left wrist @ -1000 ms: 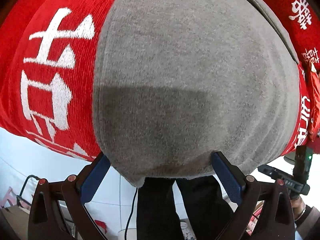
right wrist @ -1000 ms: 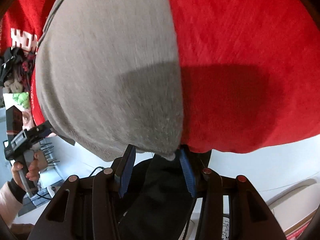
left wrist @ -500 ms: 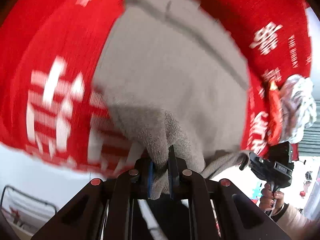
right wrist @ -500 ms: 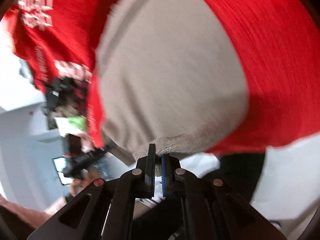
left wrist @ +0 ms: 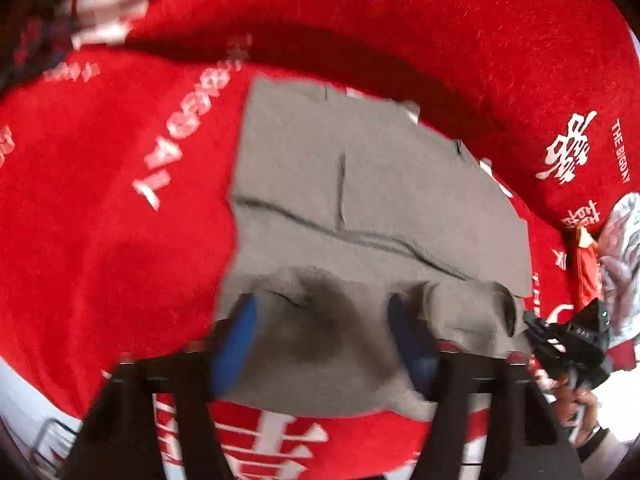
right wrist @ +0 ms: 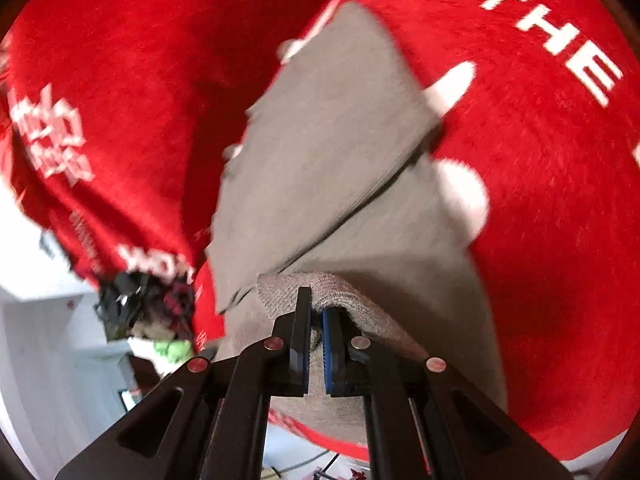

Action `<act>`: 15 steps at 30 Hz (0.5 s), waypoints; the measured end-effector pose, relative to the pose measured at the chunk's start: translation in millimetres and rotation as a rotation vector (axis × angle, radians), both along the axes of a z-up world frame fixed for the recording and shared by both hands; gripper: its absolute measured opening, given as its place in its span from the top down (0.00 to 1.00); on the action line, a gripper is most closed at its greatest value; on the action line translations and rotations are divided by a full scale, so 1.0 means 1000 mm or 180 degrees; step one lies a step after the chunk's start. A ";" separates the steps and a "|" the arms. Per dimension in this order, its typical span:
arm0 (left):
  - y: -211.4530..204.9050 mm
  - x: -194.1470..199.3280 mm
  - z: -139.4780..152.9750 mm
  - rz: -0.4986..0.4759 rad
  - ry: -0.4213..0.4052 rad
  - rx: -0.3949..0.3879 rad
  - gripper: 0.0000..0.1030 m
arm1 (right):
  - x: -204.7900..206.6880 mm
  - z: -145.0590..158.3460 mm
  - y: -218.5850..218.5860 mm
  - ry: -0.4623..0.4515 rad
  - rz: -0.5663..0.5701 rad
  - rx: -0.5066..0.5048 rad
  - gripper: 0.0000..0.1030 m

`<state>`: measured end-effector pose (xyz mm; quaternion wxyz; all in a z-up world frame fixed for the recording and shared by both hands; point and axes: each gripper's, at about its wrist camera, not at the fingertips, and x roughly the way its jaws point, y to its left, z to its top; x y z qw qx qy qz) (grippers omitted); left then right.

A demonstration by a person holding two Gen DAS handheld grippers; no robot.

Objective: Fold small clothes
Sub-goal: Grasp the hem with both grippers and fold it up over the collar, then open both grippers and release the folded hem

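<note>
1. Grey garment (left wrist: 372, 184) lay on the red cloth (left wrist: 104, 216), its long axis running away from both claws.
2. Left claw (left wrist: 324, 340) hung spread wide over the near hem, gripping nothing.
3. Right claw (right wrist: 316, 344) was pinched on the near corner.

My left gripper (left wrist: 324, 340) hangs with its blue-padded fingers (left wrist: 234, 344) spread wide, nothing pinched between them. Under it lies a grey garment (left wrist: 360, 184), partly folded, its near edge bunched and lifted toward the right. It rests on a red cloth (left wrist: 100, 220) with white lettering that covers the surface. At the right edge my right gripper (left wrist: 572, 340) sits by the garment's raised corner, near a pale crumpled cloth (left wrist: 620, 248).
</note>
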<state>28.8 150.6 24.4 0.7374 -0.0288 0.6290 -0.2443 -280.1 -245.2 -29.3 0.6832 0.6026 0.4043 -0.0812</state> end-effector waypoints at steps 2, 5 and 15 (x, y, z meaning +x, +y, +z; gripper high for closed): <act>0.001 0.000 0.004 -0.0060 -0.0008 0.0025 0.29 | -0.002 -0.001 -0.007 0.0029 -0.0013 0.0039 0.95; -0.001 0.001 0.007 -0.0259 -0.0143 0.0231 0.29 | -0.003 0.004 -0.013 0.0022 0.0017 0.0032 0.91; -0.066 0.011 -0.021 -0.0852 -0.0036 0.0525 0.29 | 0.014 0.051 -0.030 0.0335 0.0565 -0.0970 0.45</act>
